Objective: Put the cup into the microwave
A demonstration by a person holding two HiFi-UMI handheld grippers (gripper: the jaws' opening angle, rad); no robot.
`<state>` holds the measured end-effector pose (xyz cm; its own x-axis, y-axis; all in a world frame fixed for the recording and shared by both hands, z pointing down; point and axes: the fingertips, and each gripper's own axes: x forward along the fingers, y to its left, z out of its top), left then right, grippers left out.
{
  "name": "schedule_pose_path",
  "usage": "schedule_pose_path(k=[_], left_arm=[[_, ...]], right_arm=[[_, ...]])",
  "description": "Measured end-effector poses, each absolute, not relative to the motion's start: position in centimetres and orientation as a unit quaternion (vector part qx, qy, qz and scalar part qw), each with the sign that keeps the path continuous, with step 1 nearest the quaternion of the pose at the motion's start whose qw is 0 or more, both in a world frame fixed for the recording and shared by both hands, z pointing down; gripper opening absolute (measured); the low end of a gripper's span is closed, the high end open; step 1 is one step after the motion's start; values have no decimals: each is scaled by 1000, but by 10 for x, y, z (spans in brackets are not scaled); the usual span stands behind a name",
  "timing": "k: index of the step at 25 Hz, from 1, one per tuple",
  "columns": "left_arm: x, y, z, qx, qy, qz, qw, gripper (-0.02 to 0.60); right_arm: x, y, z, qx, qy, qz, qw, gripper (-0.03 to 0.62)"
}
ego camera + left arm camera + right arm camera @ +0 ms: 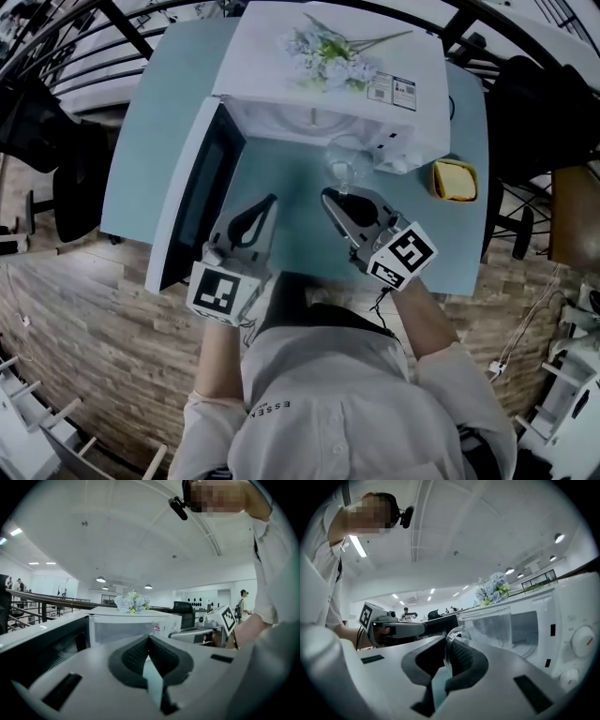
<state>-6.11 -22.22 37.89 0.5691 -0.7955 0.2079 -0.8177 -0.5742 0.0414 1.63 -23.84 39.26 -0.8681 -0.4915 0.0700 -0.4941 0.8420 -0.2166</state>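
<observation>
Before microwave (328, 70): cup (347, 161) upright (handle (446, 641) toward person), right gripper (330, 195) fingers clamping handle; left gripper (272, 199) fingers together.

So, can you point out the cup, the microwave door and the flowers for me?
cup (349, 161), head view, on its clear glass wall.
microwave door (200, 192), head view, on the dark window of the open door.
flowers (328, 49), head view, on the pale blossoms in the middle of the bunch.

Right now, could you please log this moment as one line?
right gripper: shut on glass cup handle | left gripper: shut, empty | microwave: door open
</observation>
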Motion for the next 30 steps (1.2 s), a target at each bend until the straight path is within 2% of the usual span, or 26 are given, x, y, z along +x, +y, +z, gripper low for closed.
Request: schedule_pose_path(k=[15, 30], left_arm=[[-69, -290, 422, 889, -442, 82, 91, 0], [-78, -307, 441, 885, -444, 98, 97, 0]], right_arm=[[-5, -332, 461, 275, -948, 159, 8, 25], [-33, -373, 483, 267, -953, 144, 11, 25]])
